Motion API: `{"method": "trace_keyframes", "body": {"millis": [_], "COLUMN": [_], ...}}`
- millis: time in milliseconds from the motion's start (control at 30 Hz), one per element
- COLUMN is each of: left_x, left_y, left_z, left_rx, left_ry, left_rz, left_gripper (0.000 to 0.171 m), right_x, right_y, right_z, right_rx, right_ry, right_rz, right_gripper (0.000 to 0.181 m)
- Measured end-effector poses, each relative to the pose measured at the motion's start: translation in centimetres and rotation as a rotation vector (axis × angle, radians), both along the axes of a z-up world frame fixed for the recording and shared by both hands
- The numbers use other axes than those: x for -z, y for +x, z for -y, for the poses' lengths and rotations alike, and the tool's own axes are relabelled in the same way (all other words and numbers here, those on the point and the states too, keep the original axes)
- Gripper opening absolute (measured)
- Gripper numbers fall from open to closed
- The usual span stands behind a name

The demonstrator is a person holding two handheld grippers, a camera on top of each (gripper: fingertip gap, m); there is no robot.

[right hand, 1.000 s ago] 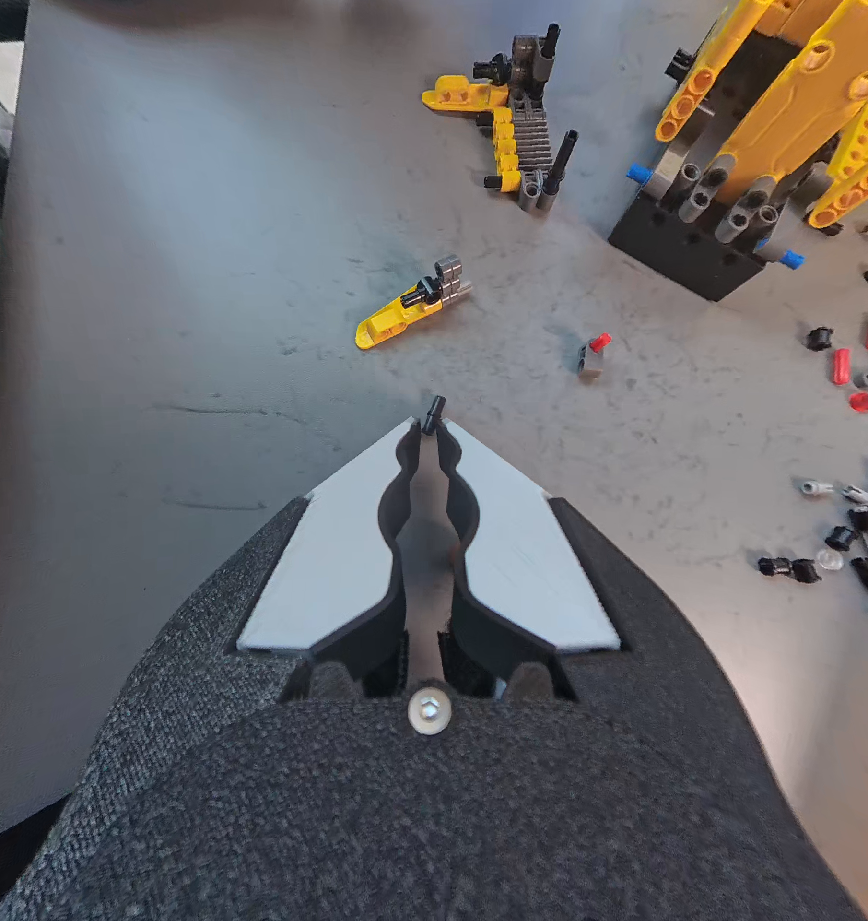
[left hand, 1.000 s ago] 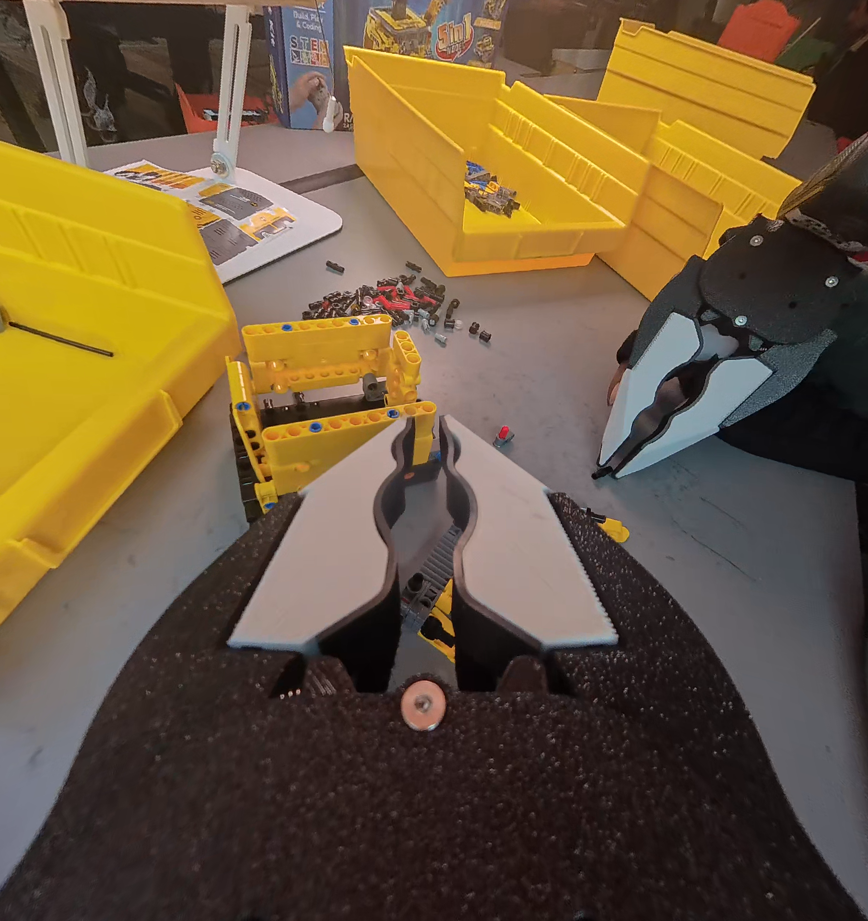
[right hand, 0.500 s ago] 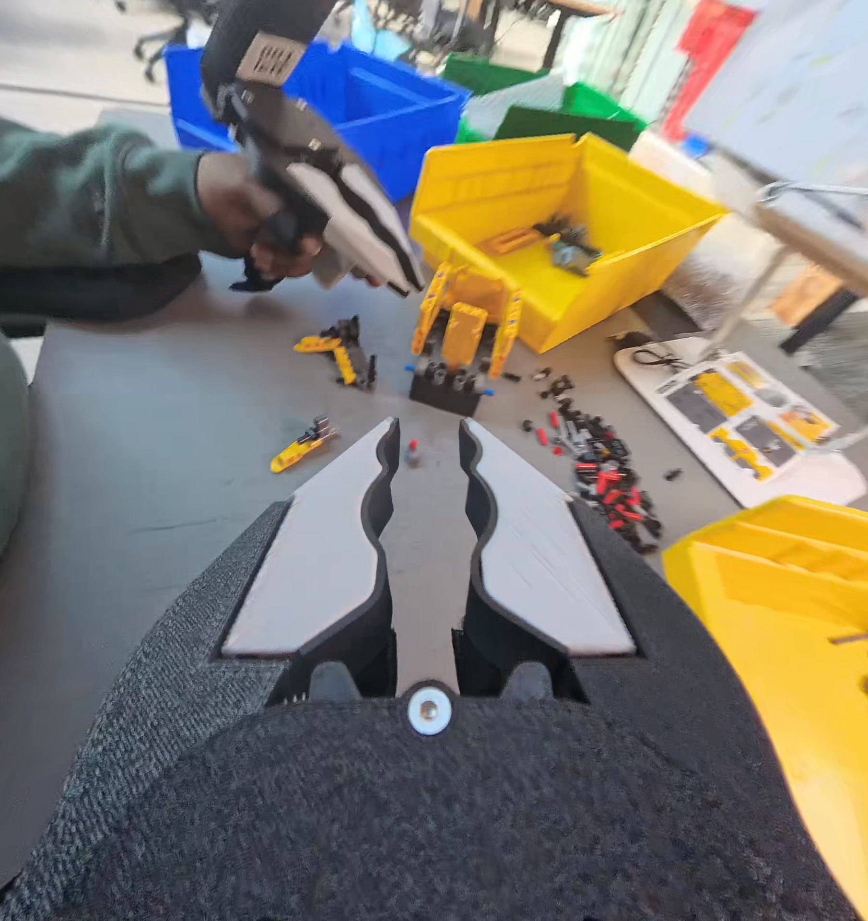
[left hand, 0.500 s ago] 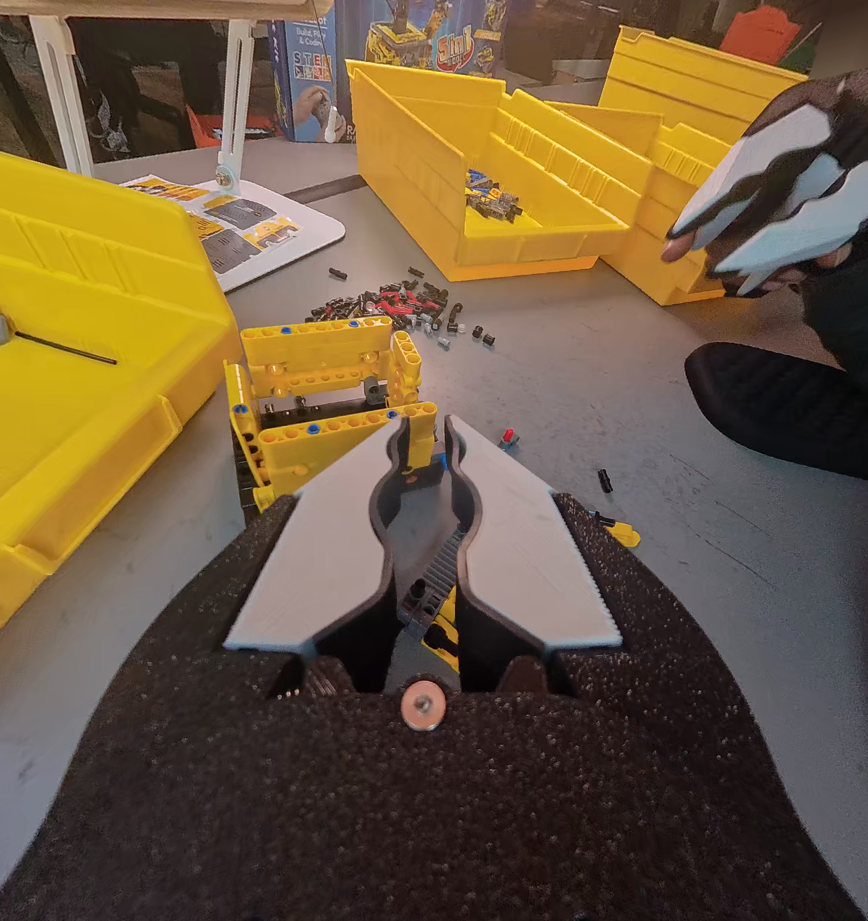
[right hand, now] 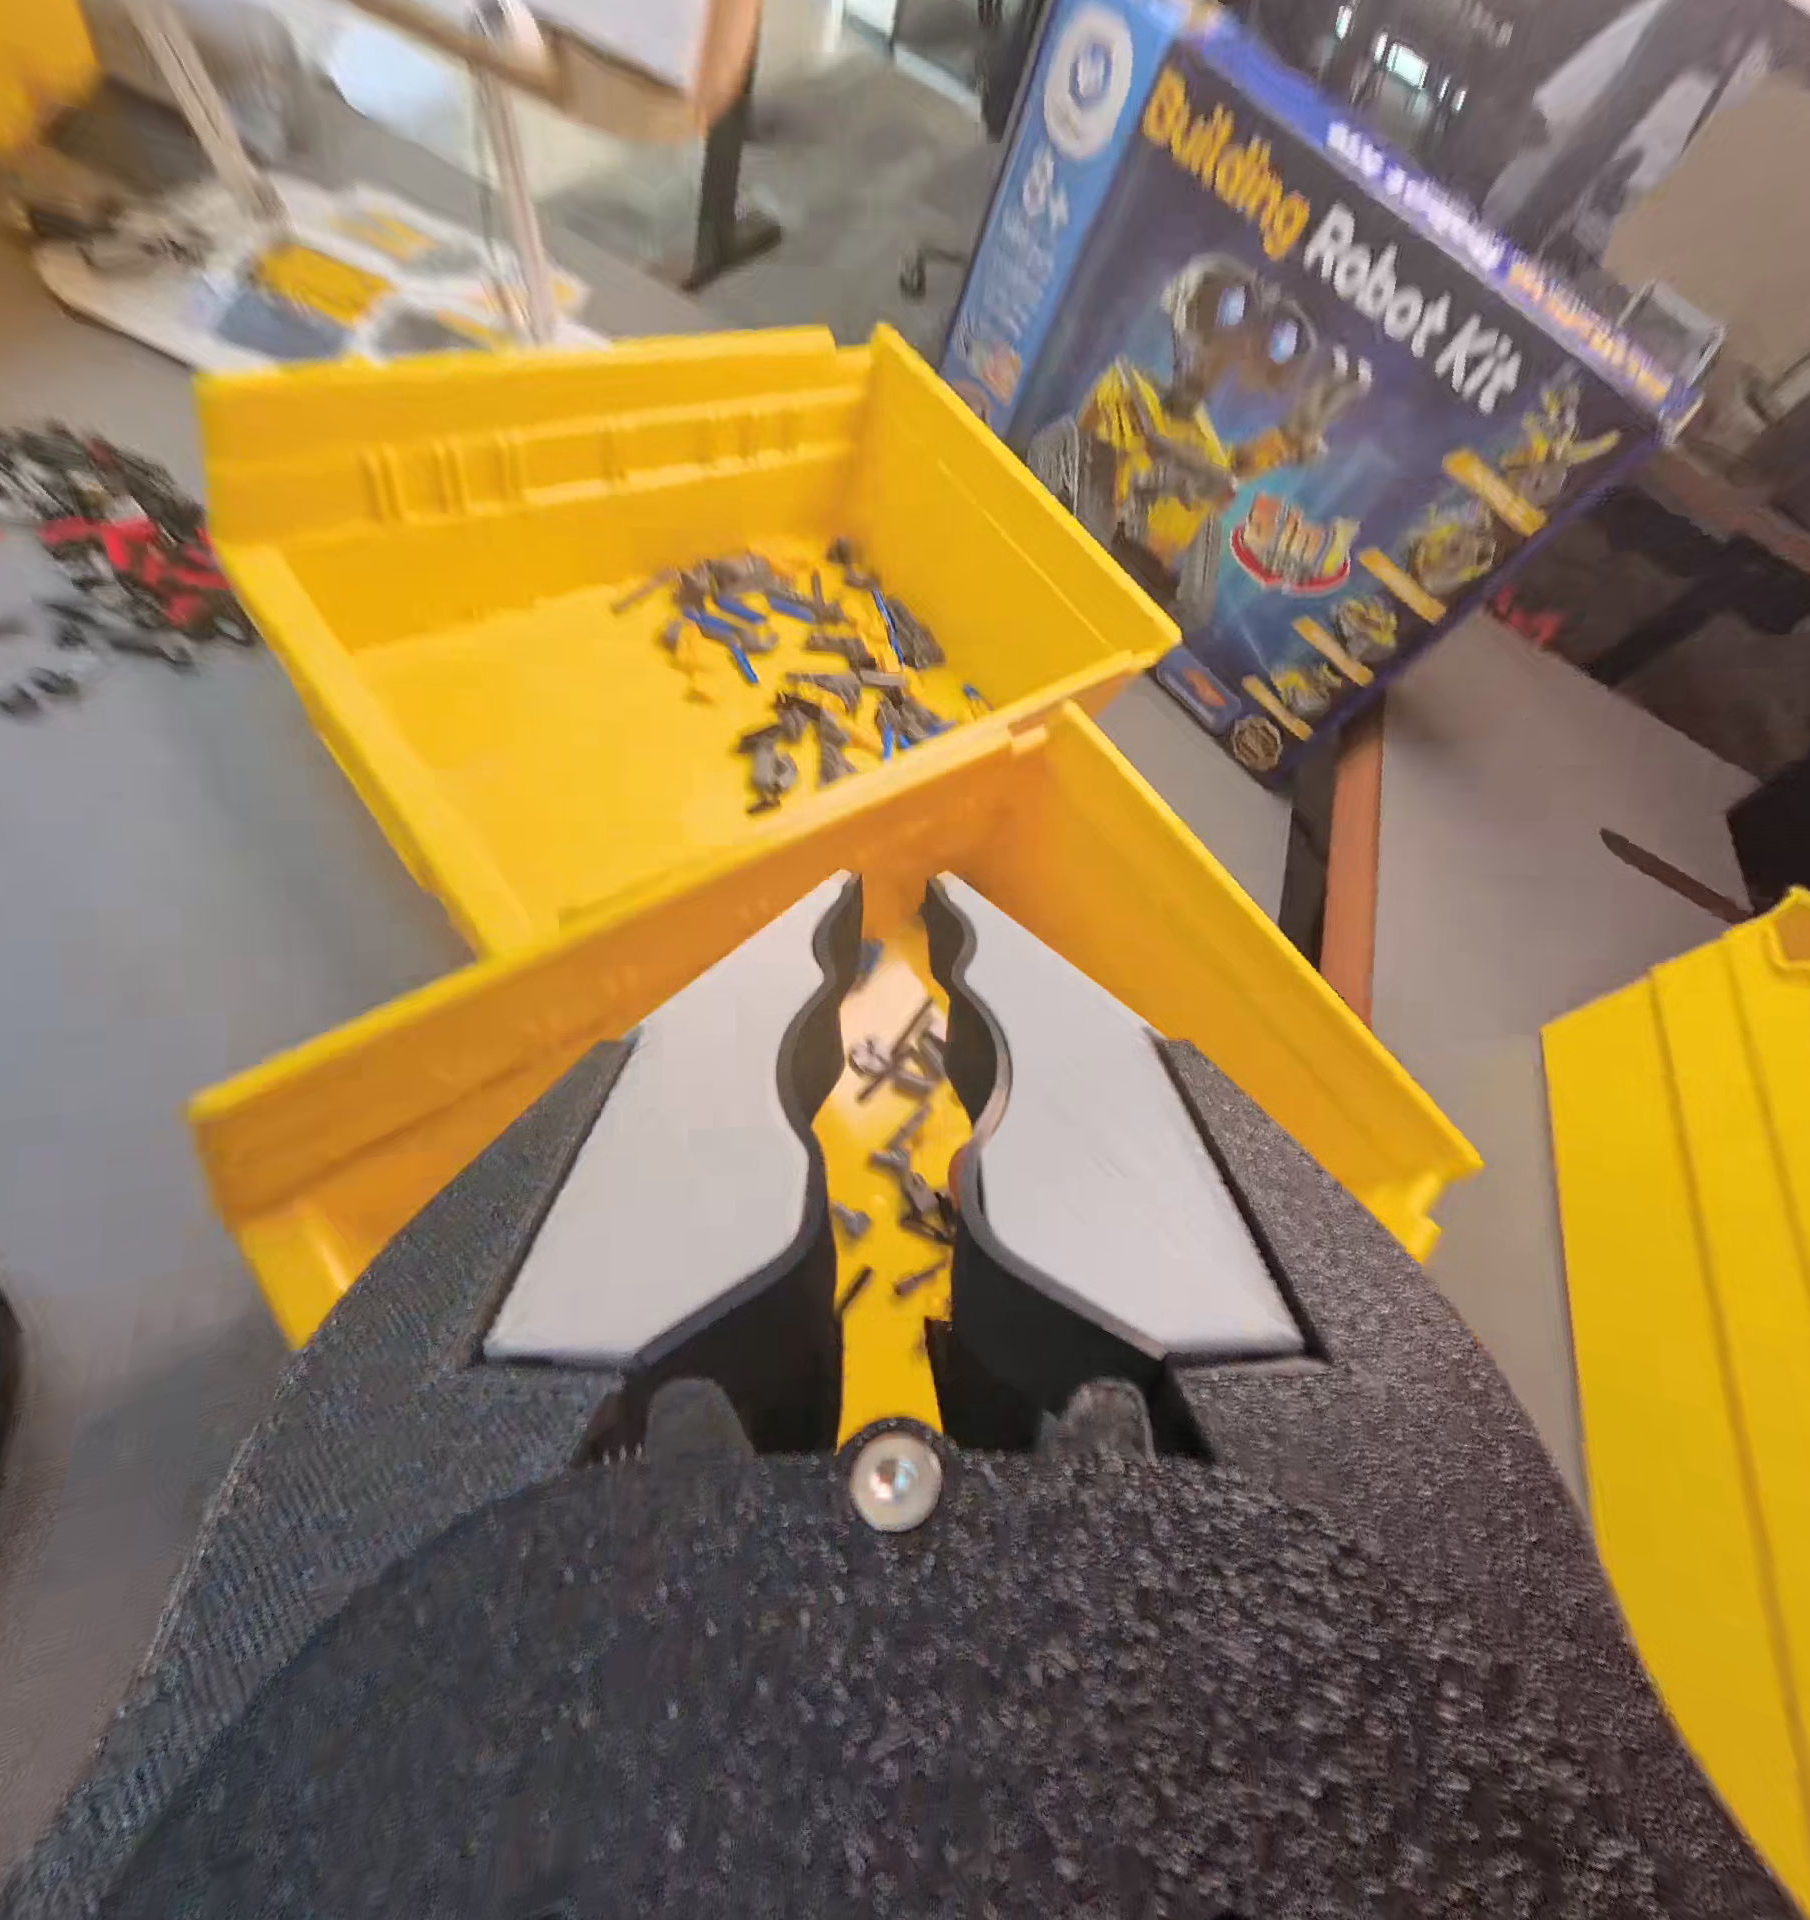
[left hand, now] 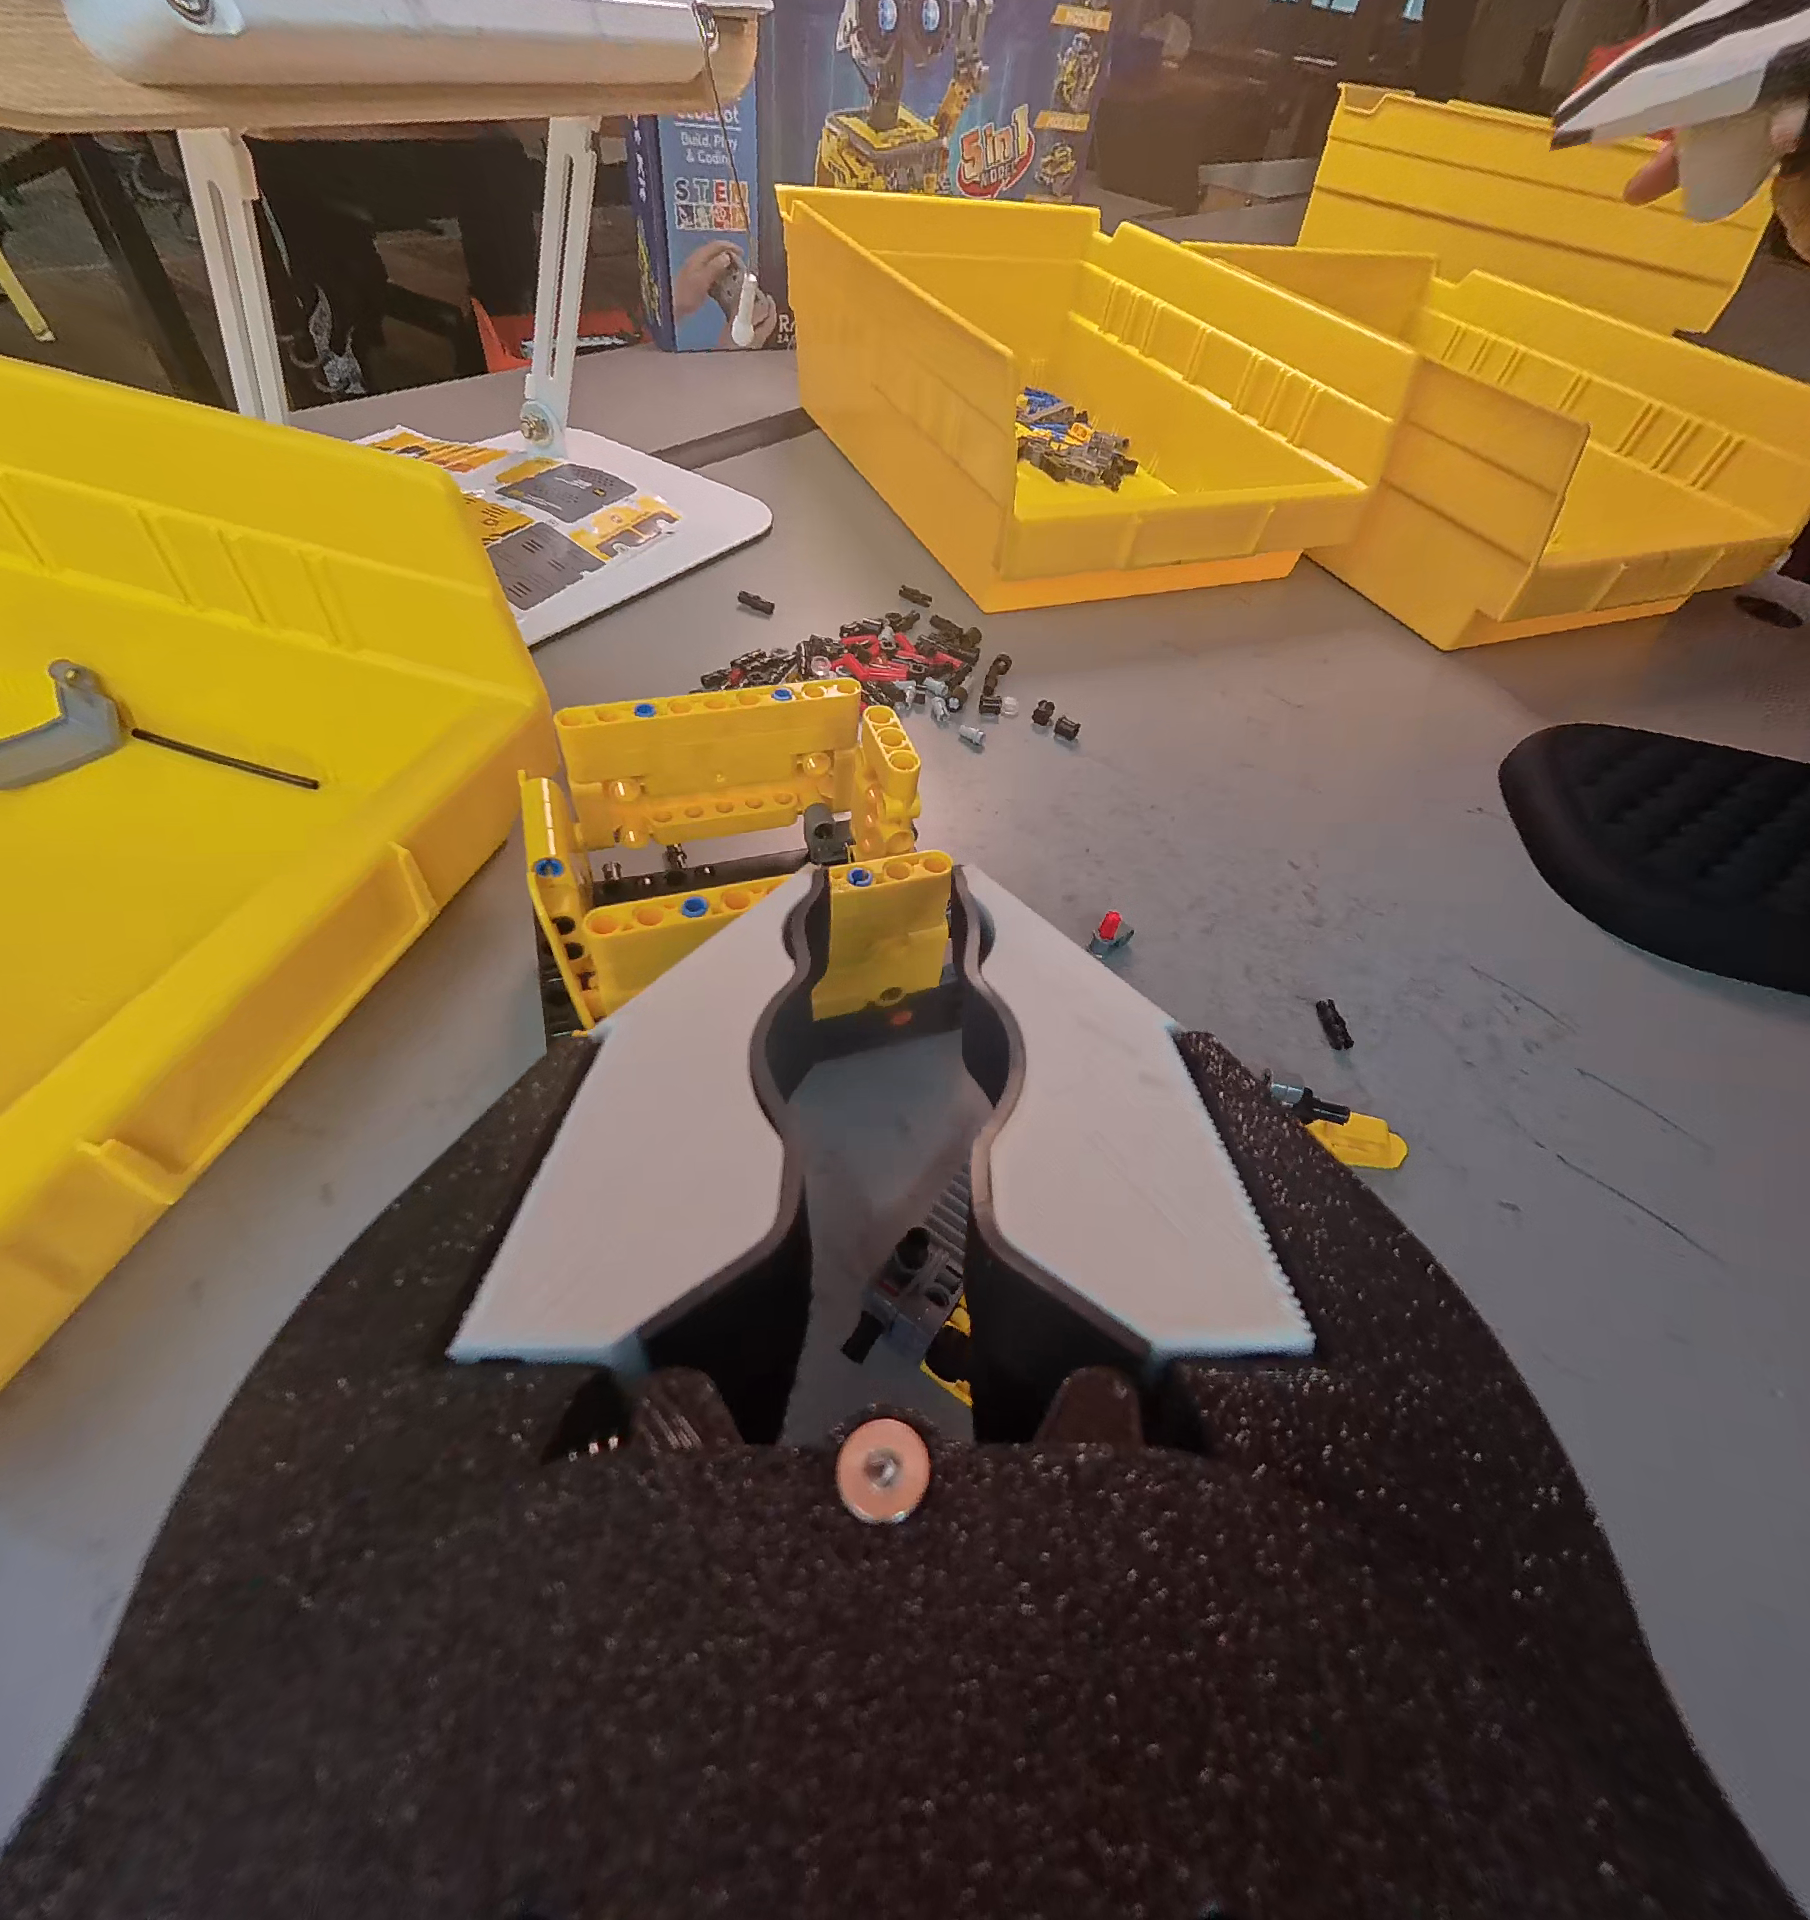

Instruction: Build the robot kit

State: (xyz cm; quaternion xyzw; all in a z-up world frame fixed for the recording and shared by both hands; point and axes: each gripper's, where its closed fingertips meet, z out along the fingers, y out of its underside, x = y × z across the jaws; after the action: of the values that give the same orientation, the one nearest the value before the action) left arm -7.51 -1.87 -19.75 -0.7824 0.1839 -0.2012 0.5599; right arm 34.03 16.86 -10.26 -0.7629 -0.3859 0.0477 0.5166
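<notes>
My left gripper (left hand: 885, 883) is open, low over the grey table. Its jaws straddle the right end block of a yellow brick model (left hand: 714, 748) that stands on a black base. A grey toothed piece (left hand: 927, 1268) lies under the gripper. A small black pin (left hand: 1333, 1023) lies alone on the table to the right. My right gripper (right hand: 893, 894) is empty, with its jaws a little apart, above a yellow bin (right hand: 1192, 935) that holds small dark pieces (right hand: 911, 1122). The view is motion-blurred. It also shows at the top right of the left wrist view (left hand: 1670, 94).
A large yellow bin (left hand: 205, 935) with a grey tool (left hand: 59, 727) stands at the left. Several yellow bins (left hand: 1140, 540) stand at the back. Loose red and black parts (left hand: 880, 665) lie behind the model. A black ribbed pad (left hand: 1711, 852) lies at the right. A kit box (right hand: 1296, 416) stands behind. The tips of one gripper are about 45 cm away from the tips of the other. Between my left fingertips and the small black pin (left hand: 1333, 1023) there is roughly 15 cm.
My right gripper let go of the black pin, rose from the table and swung over the yellow bins, its jaws narrowing again. My left gripper's jaws widened around the model's end.
</notes>
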Motion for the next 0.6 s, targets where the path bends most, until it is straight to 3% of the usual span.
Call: {"method": "trace_keyframes", "body": {"millis": [100,267,433,600], "left_x": [-0.1,-0.3,-0.4,-0.3], "left_y": [0.0,0.0,-0.3,-0.3], "left_z": [0.0,-0.2,-0.2,-0.2], "left_rx": [0.001,-0.007,-0.024,-0.027], "left_ry": [0.012,0.032,0.036,0.031], "left_rz": [0.006,0.009,0.017,0.011], "left_gripper": [0.021,0.021,0.022,0.022], "right_x": [3.8,9.5,13.2,15.3], "right_y": [3.5,5.7,6.6,6.8], "right_z": [-2.0,-3.3,-3.5,-2.0], "right_rx": [0.025,0.005,-0.054,-0.208], "right_ry": [-0.155,-0.39,-0.56,-0.642], "right_rz": [0.147,0.306,0.462,0.615], "right_gripper": [0.011,0.011,0.012,0.013]}}
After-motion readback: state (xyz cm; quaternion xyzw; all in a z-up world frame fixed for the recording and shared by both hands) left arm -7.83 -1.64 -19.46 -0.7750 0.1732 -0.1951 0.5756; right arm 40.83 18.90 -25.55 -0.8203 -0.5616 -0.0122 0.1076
